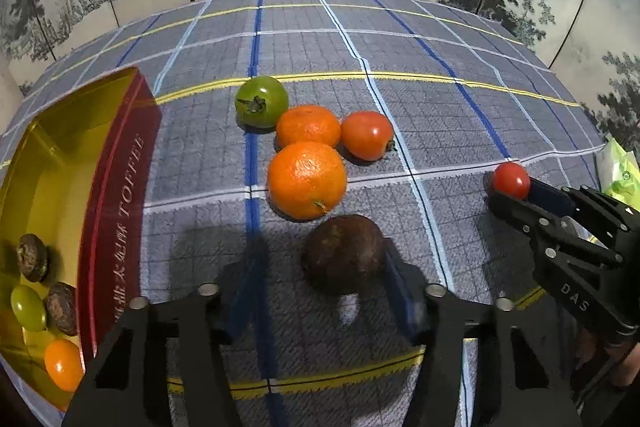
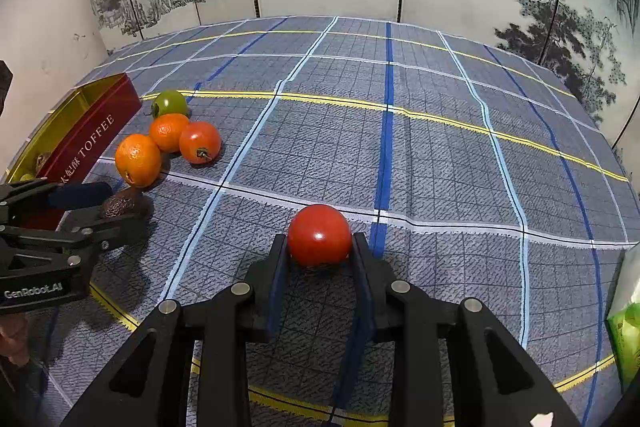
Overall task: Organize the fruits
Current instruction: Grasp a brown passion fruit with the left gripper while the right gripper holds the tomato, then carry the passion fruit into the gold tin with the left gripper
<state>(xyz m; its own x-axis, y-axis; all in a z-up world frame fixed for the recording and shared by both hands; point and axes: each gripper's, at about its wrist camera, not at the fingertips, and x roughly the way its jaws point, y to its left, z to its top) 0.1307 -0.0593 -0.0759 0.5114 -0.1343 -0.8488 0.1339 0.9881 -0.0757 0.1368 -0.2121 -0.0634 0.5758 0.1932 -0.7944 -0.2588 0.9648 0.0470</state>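
Right gripper (image 2: 320, 247): clamped on red tomato (image 2: 319, 235), well right of toffee tin (image 2: 86, 143). Left gripper (image 1: 320, 283): jaws flank dark fruit (image 1: 343, 254); contact unclear. Tomato likely smooth, bruisable; grip its widest part.

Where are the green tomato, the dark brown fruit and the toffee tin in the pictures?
green tomato (image 1: 262, 101): left wrist view, on its upper side near the stem.
dark brown fruit (image 1: 342, 259): left wrist view, on its top.
toffee tin (image 1: 120, 195): left wrist view, on its red outer wall.
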